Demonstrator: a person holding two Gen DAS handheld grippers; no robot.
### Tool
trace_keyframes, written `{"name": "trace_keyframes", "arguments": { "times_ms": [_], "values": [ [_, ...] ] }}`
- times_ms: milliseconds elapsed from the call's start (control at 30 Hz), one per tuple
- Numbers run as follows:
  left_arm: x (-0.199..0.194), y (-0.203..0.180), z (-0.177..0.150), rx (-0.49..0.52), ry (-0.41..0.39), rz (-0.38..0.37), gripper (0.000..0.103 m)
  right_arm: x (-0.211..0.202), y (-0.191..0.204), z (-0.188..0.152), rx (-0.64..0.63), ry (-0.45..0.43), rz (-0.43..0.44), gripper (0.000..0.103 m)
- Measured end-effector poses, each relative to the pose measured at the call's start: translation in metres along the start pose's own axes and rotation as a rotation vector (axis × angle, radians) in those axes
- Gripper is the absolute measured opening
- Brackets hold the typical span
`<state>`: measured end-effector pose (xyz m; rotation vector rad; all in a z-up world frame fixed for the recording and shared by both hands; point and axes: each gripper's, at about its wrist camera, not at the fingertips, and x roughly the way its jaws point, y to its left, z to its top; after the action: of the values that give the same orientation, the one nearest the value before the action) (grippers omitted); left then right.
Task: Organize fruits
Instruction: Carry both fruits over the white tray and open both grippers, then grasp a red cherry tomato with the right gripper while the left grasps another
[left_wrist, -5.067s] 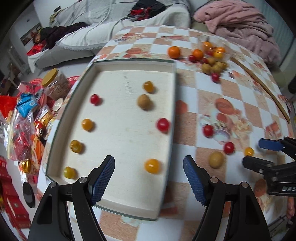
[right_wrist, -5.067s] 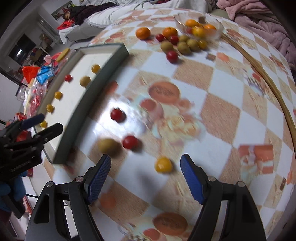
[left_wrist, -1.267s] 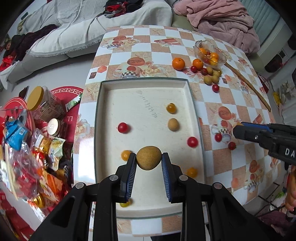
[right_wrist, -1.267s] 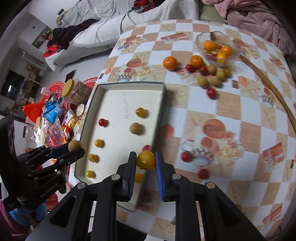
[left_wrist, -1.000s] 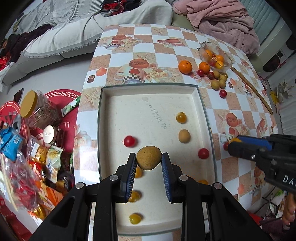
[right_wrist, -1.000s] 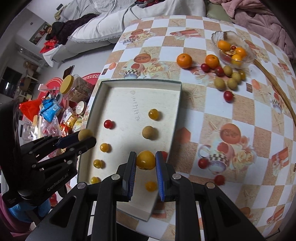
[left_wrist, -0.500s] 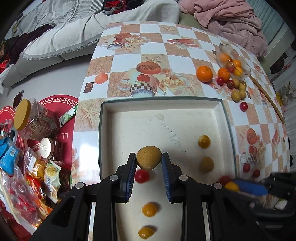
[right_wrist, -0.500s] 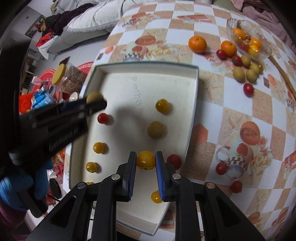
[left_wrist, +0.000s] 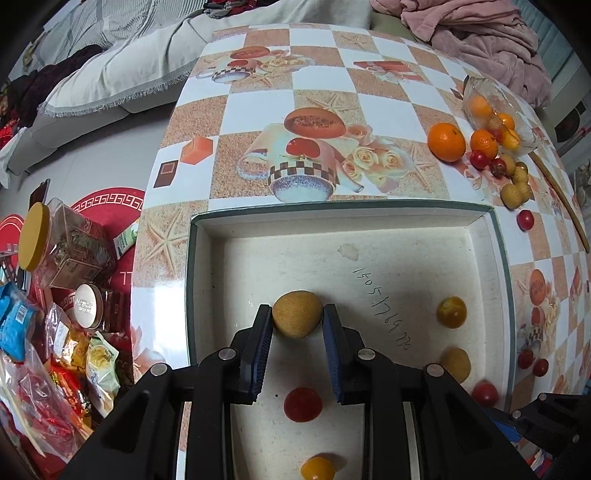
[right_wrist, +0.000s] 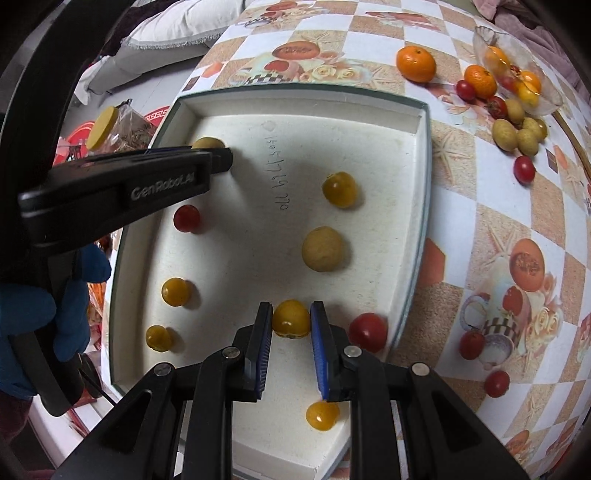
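Fruits clamped in both grippers (left_wrist: 297, 319) (right_wrist: 291, 318) | tray (left_wrist: 406, 236) floor beneath fingertips | release low, gently, clear of neighbours.

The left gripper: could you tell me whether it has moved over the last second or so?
Yes. The left gripper has moved toward the tray's far wall, past the red tomato.

Tan fruit (left_wrist: 296, 319) and yellow tomato (right_wrist: 290, 318) over tray (right_wrist: 413, 229)
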<state>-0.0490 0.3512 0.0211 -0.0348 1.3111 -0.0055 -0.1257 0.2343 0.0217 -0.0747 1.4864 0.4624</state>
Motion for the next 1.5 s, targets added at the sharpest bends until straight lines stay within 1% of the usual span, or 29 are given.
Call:
{"name": "trace_keyframes", "arguments": {
  "times_ms": [133,333,367,400,433,500,533,567,700,800,900,1000,1133,1233,1333,1467,1500],
  "values": [
    [0.002,-0.002,0.002,0.016,-0.01,0.009,0.029,0.01,0.004,-0.002,-0.021,0.007,-0.018,0.023],
    [0.003,-0.004,0.002,0.036,-0.022,0.023,0.029,0.011,0.015,-0.006,-0.065,-0.02,-0.051,0.024],
    [0.003,-0.004,0.003,0.036,-0.022,0.023,0.029,0.011,0.016,-0.007,-0.07,-0.019,-0.048,0.026],
    [0.003,-0.004,0.003,0.035,-0.021,0.022,0.03,0.01,0.017,-0.008,-0.076,-0.017,-0.036,0.032],
    [0.003,-0.005,0.003,0.033,-0.02,0.028,0.032,0.01,0.018,-0.009,-0.079,-0.014,-0.029,0.044],
    [0.001,-0.003,0.003,0.024,-0.029,0.042,0.073,0.009,0.021,-0.01,-0.086,-0.016,-0.03,0.058],
    [-0.002,-0.002,0.002,0.018,-0.051,0.026,0.073,0.008,0.023,-0.009,-0.089,-0.022,-0.03,0.06],
    [-0.004,-0.001,0.002,0.016,-0.061,0.026,0.073,0.006,0.023,-0.01,-0.09,-0.024,-0.028,0.061],
    [-0.006,-0.004,0.002,0.027,-0.041,0.037,0.073,-0.005,0.025,-0.015,-0.092,-0.038,-0.011,0.073],
    [-0.014,-0.008,0.001,0.039,-0.051,0.032,0.073,-0.022,0.022,-0.019,-0.1,-0.073,-0.011,0.077],
    [-0.025,-0.017,0.001,0.062,-0.069,0.025,0.073,-0.041,0.006,-0.025,-0.071,-0.104,-0.017,0.078],
    [-0.039,-0.035,0.0,0.104,-0.096,0.009,0.073,-0.055,-0.021,-0.036,-0.008,-0.122,-0.04,0.078],
    [-0.054,-0.072,-0.006,0.174,-0.12,-0.037,0.073,-0.07,-0.071,-0.057,0.099,-0.131,-0.084,0.078],
    [-0.062,-0.1,-0.012,0.23,-0.129,-0.072,0.073,-0.07,-0.1,-0.069,0.165,-0.119,-0.107,0.078],
    [-0.067,-0.127,-0.019,0.281,-0.128,-0.114,0.073,-0.066,-0.123,-0.078,0.203,-0.111,-0.117,0.078],
    [-0.065,-0.156,-0.025,0.344,-0.112,-0.151,0.073,-0.057,-0.134,-0.087,0.222,-0.111,-0.117,0.078],
    [-0.064,-0.162,-0.027,0.358,-0.106,-0.163,0.073,-0.055,-0.137,-0.088,0.229,-0.112,-0.113,0.075]
  ]
}}
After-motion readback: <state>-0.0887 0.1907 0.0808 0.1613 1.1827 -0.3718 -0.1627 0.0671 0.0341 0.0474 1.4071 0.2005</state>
